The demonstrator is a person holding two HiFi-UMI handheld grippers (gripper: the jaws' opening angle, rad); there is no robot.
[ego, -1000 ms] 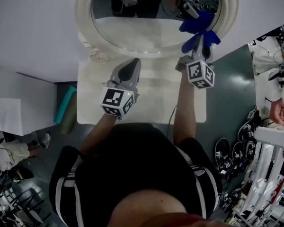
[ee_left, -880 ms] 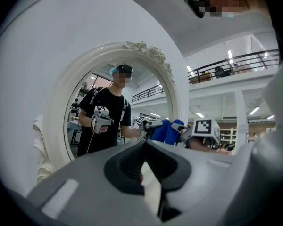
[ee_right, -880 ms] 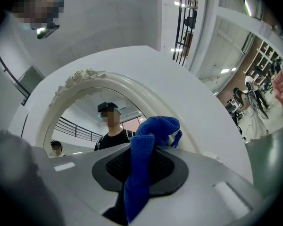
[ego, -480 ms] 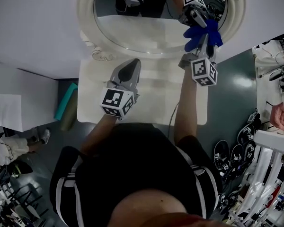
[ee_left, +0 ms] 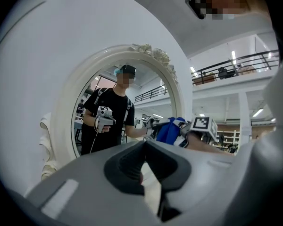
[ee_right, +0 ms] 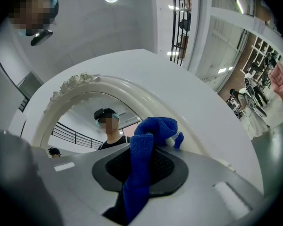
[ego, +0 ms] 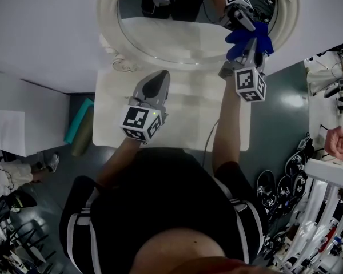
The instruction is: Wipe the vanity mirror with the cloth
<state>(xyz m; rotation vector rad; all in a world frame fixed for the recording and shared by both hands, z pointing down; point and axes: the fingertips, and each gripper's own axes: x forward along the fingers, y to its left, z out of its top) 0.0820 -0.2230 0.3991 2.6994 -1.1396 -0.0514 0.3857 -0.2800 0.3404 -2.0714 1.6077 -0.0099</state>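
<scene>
Blue cloth bunched, clamped in right gripper at right edge of vanity mirror; contact spot blends with reflection. Mirror top cut off in head view. Right arm stretched forward. Left gripper clenched, empty, over table. Right gripper has shifted rightward in last second; left unmoved.

the vanity mirror stands at the far edge of the table. the left gripper hangs over the table's left half, before the mirror. the right gripper holds the cloth against the mirror's right rim.
</scene>
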